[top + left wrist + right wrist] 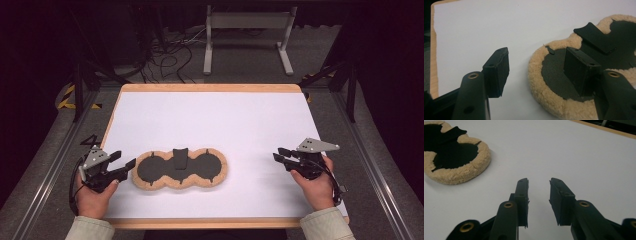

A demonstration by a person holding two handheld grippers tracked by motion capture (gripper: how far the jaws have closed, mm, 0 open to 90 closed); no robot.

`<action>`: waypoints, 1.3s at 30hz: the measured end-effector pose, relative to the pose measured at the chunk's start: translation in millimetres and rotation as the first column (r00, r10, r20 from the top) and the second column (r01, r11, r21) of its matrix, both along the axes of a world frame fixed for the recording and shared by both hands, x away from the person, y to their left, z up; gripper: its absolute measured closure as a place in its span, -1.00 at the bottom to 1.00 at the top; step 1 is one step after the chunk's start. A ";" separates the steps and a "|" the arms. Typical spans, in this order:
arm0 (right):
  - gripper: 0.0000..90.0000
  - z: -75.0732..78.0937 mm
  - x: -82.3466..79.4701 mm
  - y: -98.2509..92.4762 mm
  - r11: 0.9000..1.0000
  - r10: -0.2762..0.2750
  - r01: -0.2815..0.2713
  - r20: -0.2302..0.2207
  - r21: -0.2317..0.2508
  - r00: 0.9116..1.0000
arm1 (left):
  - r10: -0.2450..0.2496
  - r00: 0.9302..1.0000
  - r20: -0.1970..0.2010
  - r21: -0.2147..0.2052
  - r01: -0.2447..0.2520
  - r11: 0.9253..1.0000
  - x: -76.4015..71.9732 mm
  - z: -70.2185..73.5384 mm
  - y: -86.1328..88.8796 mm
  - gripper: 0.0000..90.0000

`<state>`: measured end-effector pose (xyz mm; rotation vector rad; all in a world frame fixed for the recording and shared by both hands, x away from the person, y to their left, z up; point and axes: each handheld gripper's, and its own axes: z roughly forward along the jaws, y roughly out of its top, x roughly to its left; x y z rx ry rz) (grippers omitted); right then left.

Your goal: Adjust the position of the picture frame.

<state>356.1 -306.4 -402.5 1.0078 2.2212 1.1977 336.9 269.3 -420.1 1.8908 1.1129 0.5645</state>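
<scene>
Thing in hand: the tan fleece earmuff pad with black lining, two round lobes joined by a waist (180, 169), lies flat, lining up, at about 7 o'clock on the white desk (220, 120), near the edge closest to you.
Centre flap: a small black tab (180, 157) sits on the waist, at the pad's 12 o'clock.
Left gripper (126, 169): released; your jaws stand wide apart at the pad's 9 o'clock, one over the near lobe's lining, the other over bare desk. They straddle the fleece rim without pressing it, which looks like a line-up for pinching that edge.
Right gripper (278, 155): released, nothing between the jaws; you hold it well apart at the pad's 3 o'clock, pointing toward it, probably waiting its turn.
Next, by my reading: close your left gripper on the rim.
</scene>
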 end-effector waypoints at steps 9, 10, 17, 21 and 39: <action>0.52 11.0 -3.9 -10.1 1.000 0.013 -0.014 0.027 0.018 1.000 | -0.002 0.999 -0.043 -0.057 0.000 0.998 1.6 -7.5 5.2 -0.15; 0.52 11.5 -4.4 -10.9 1.000 0.015 -0.015 0.029 0.019 0.999 | -0.004 0.999 -0.044 -0.061 0.002 0.998 2.0 -7.9 5.6 -0.15; 0.50 11.0 -4.1 -12.6 1.000 0.013 -0.014 0.028 0.027 1.000 | 0.073 0.992 -0.103 -0.012 -0.075 0.997 6.9 -13.1 6.6 -0.11; 0.49 10.5 -4.0 -12.4 1.000 0.010 -0.011 0.024 0.027 1.000 | 0.097 0.987 -0.131 -0.033 -0.102 0.994 9.6 -15.8 14.6 -0.08; 0.46 3.6 -1.4 -10.9 1.000 -0.001 0.001 -0.004 0.002 1.000 | 0.167 0.954 -0.250 0.034 -0.164 0.986 18.1 -24.7 17.2 0.42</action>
